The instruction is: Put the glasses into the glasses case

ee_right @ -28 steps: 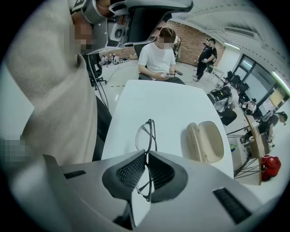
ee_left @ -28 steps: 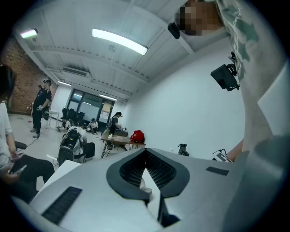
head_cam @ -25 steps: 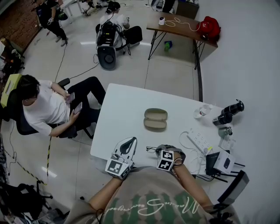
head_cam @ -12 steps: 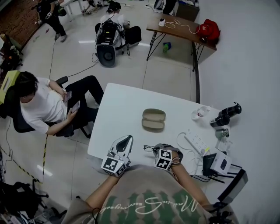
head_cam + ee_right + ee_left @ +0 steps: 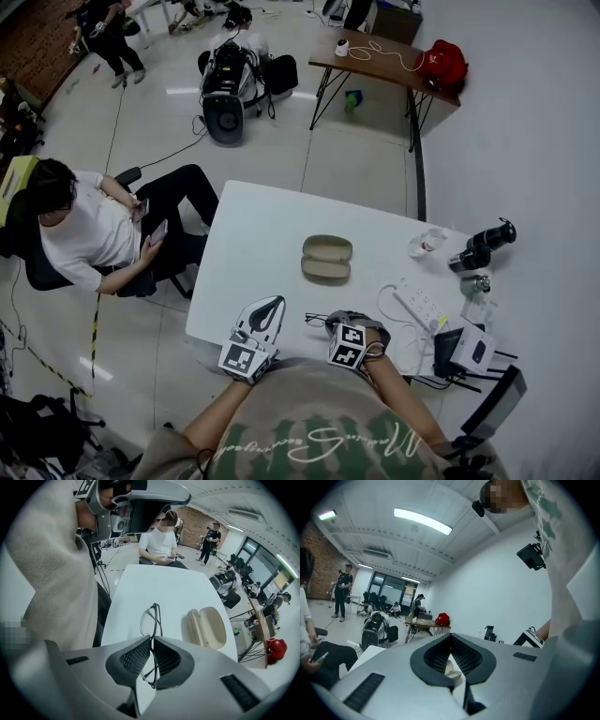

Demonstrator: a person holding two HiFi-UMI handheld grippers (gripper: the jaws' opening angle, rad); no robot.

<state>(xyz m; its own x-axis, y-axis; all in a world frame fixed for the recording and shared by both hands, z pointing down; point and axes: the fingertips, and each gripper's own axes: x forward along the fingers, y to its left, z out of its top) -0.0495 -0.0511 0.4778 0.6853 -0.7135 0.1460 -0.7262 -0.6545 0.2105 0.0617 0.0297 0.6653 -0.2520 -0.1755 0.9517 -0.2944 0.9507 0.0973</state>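
Our right tool [image 5: 151, 638] has its jaws closed on the thin dark wire-rimmed glasses [image 5: 151, 620], pinching the frame by one lens while the other lens pokes out toward the case. We can't tell if they're lifted or resting on the white counter [image 5: 253, 225]. They're near the edge closest to us, well short of the beige oval clamshell glasses case [image 5: 327, 257]. The case lies open near the middle with both halves facing up, so it looks ready for a straight drop-in. We figure gripping the rim rather than an arm keeps the glasses from swinging. Our left tool [image 5: 270, 307] is closed on nothing, left of the case and nearer us. It's probably parked there to steady the case or shut the lid.
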